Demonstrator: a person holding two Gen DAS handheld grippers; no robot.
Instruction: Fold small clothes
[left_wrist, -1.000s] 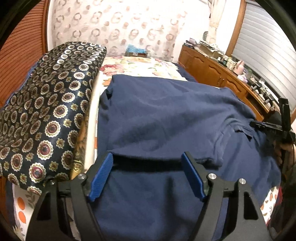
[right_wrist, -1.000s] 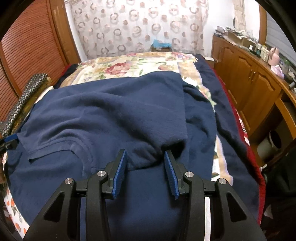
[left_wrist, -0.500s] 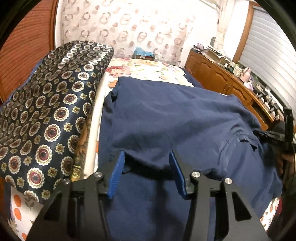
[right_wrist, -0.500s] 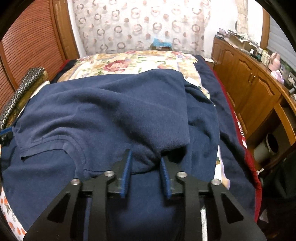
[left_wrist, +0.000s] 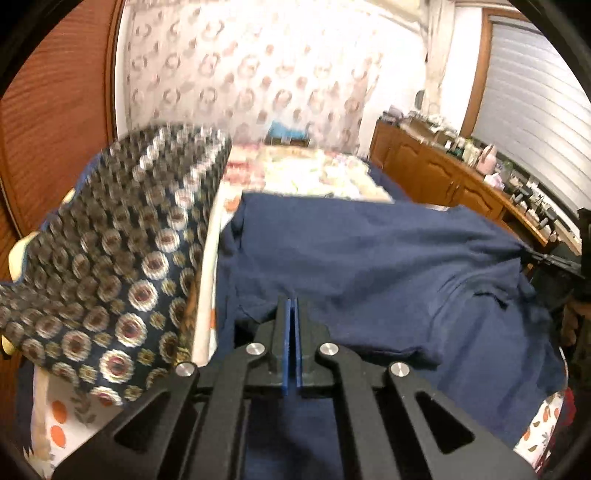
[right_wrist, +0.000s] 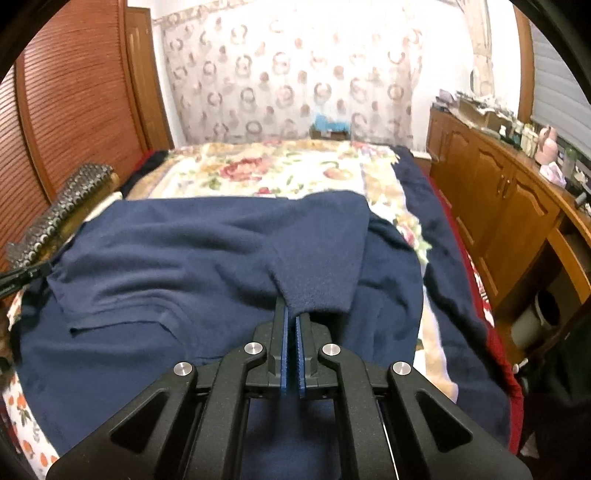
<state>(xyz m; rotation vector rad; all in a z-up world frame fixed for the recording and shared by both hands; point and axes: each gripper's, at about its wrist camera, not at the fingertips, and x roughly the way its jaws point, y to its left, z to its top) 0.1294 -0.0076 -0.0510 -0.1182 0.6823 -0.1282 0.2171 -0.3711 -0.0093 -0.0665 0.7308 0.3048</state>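
Bedroom with patterned curtain (right_wrist: 295, 81) across the back wall, louvred wooden doors (right_wrist: 74, 110) at the left and a wooden cabinet run (right_wrist: 498, 192) at the right. Centre frame in both views: a bed under a floral bedspread (right_wrist: 280, 173), on which the navy garment (right_wrist: 192, 254) lies spread, partly folded over itself. Left wrist view, left side: a dark cushion with medallion print (left_wrist: 110, 258), motion-blurred, just beside the garment. Left gripper (left_wrist: 290, 306), lower centre: jaws have just been closing and now stand pressed together, pinching a fold of the garment's near edge at their tips. Right gripper (right_wrist: 293, 314), lower centre of its view: jaws likewise just closed, clamped on the hanging corner of the folded-over layer. Right edge of the left wrist view: the other gripper, dark and partly cut off.
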